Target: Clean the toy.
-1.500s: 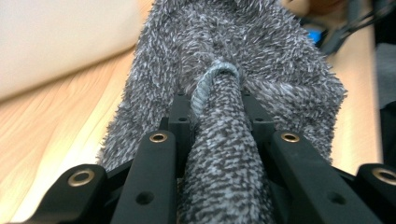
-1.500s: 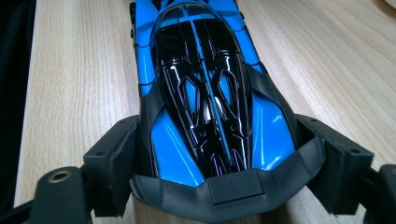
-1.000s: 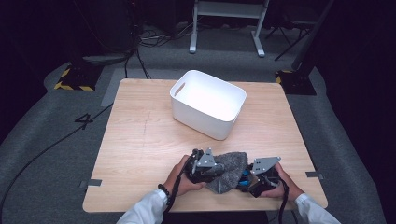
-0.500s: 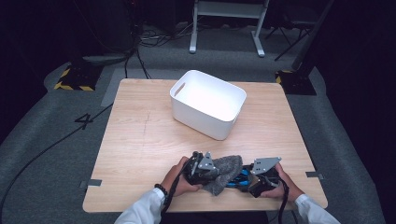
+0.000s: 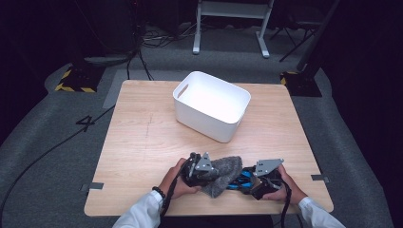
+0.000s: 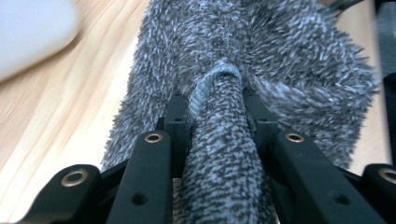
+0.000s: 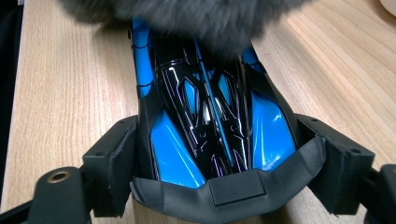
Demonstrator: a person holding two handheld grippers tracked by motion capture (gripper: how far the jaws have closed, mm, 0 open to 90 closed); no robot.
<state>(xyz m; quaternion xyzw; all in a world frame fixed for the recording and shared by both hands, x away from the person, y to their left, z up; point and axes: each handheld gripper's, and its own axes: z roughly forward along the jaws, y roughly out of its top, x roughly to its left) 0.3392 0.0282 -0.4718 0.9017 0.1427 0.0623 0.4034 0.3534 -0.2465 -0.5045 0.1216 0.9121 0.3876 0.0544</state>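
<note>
white bin [image 5: 211, 105] mid-table, open wood [image 5: 138, 142] left

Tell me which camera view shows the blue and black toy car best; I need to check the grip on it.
The right gripper view: the blue and black toy car sits large between that gripper's jaws, its far end under the grey fuzzy cloth. The high view gives a small blue sliver by the right gripper. The left gripper view shows cloth.

My sleeves [image 5: 142, 213] white; black band on left wrist [image 5: 158, 193]; my grippers black, grey plates, brass-ringed screw holes [image 6: 153, 137]
</note>
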